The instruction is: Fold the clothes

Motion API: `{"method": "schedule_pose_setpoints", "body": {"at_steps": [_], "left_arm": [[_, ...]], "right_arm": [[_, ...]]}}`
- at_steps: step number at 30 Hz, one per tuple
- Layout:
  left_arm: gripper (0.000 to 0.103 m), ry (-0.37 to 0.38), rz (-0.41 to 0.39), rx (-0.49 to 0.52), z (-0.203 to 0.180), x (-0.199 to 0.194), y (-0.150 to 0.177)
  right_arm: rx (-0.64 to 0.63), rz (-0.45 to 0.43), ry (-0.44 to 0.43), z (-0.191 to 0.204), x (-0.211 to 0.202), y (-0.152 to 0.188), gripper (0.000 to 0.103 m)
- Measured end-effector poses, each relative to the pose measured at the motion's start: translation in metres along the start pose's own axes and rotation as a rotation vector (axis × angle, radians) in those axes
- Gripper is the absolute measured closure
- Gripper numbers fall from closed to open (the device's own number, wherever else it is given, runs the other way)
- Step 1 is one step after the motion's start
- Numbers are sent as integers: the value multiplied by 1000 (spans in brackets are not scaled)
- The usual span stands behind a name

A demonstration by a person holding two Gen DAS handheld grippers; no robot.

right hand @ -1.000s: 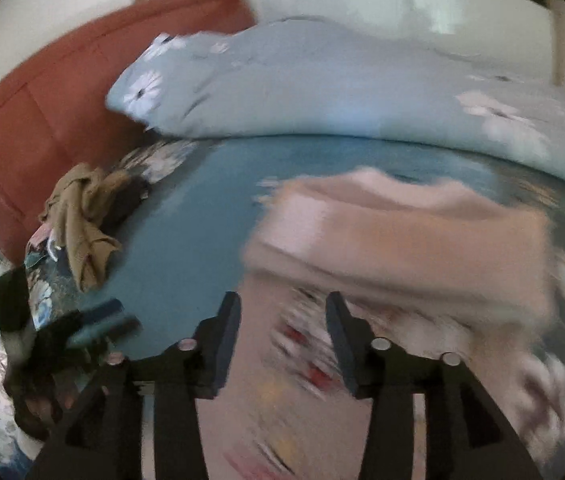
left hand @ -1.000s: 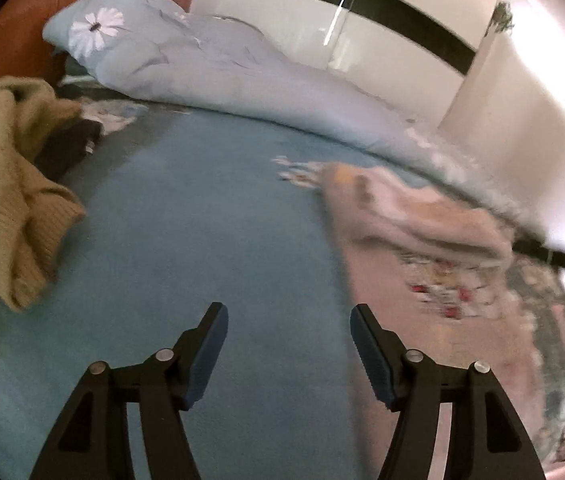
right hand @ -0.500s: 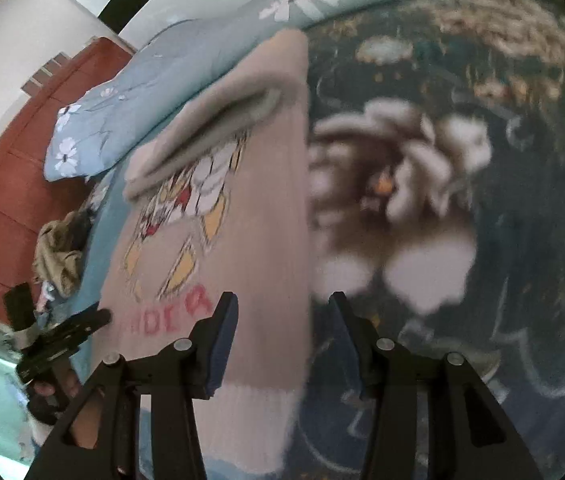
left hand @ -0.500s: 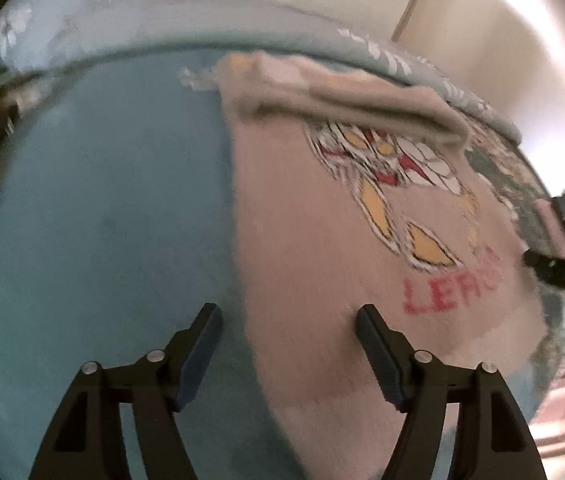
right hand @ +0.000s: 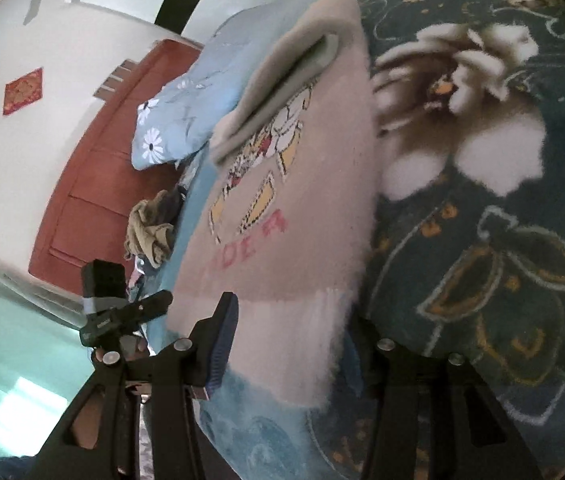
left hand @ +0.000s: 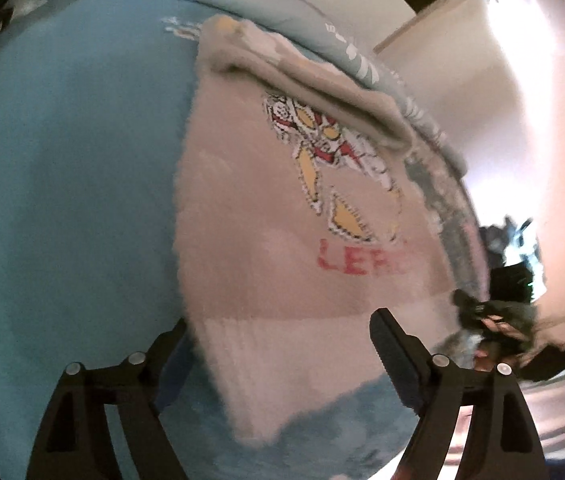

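A pale pink knit sweater (left hand: 266, 216) with a cartoon print and red letters lies flat on the bed, its top part folded down toward the print. It also shows in the right wrist view (right hand: 306, 200). My left gripper (left hand: 278, 364) is open with its jaws on either side of the left corner of the ribbed hem (left hand: 258, 368). My right gripper (right hand: 294, 344) is open around the right corner of the hem (right hand: 298, 344); its right finger is partly hidden by the fabric. Each gripper shows in the other's view.
The bed has a blue sheet (left hand: 62, 200) on the left and a dark floral blanket (right hand: 482, 220) on the right. A light blue duvet (right hand: 202, 92) lies at the head. A tan garment (right hand: 150, 236) is heaped by the red headboard (right hand: 94, 184).
Both grippers have dropped toward the near edge of the bed and closed in on the sweater's hem. The hem corners now sit between the open jaws of each gripper.
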State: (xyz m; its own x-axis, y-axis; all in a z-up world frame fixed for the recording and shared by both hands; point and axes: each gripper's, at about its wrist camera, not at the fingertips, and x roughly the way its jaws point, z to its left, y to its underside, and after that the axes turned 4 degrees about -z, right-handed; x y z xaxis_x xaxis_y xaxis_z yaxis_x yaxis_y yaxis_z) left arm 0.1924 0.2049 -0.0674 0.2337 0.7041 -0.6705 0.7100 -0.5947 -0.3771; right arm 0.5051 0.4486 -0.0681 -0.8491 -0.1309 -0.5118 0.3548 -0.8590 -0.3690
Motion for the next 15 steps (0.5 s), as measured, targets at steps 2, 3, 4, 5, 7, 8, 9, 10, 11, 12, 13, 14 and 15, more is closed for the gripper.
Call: {"method": "schedule_pose_setpoints", "body": {"at_steps": [2,3,4,5,7,8,9,10,11,12,13,14,15], "left_arm": [[18,57,3,-51,3,0,0],[19,83,5,-71,4,2,1],[19,106,8,-90,6,3,2],[19,126,12,-107,8,3,5],[29,142,-3,-132,13,1,11],[33,148,-12,-146,17,-1,13],[42,159,-18,-169,21,-3,14],[54,169,-21,-192,24,-3,15],[61,170,-22,-205,26,-3,15],[77,171,-22,-218,28,-2,16],[93,168,-24,-225,30,-2,15],[93,172,-31,-226,29,-2,14],[92,193,-44,-227,28,-3,12]], "right_arm": [[4,-5,-4,1,3,-4,57],[-4,-2,-2,2,6,-6,63],[-8,7,10,1,8,-6,71],[-12,17,24,0,9,-6,76],[-13,31,42,-4,9,-5,89],[0,33,34,-8,7,-2,91],[16,31,20,-11,4,0,92],[31,27,6,-14,2,2,93],[40,24,-5,-15,1,4,93],[46,22,-14,-16,1,5,93],[48,17,-28,-15,-1,3,93],[48,11,-44,-14,-3,0,93],[48,5,-59,-13,-5,-2,93]]}}
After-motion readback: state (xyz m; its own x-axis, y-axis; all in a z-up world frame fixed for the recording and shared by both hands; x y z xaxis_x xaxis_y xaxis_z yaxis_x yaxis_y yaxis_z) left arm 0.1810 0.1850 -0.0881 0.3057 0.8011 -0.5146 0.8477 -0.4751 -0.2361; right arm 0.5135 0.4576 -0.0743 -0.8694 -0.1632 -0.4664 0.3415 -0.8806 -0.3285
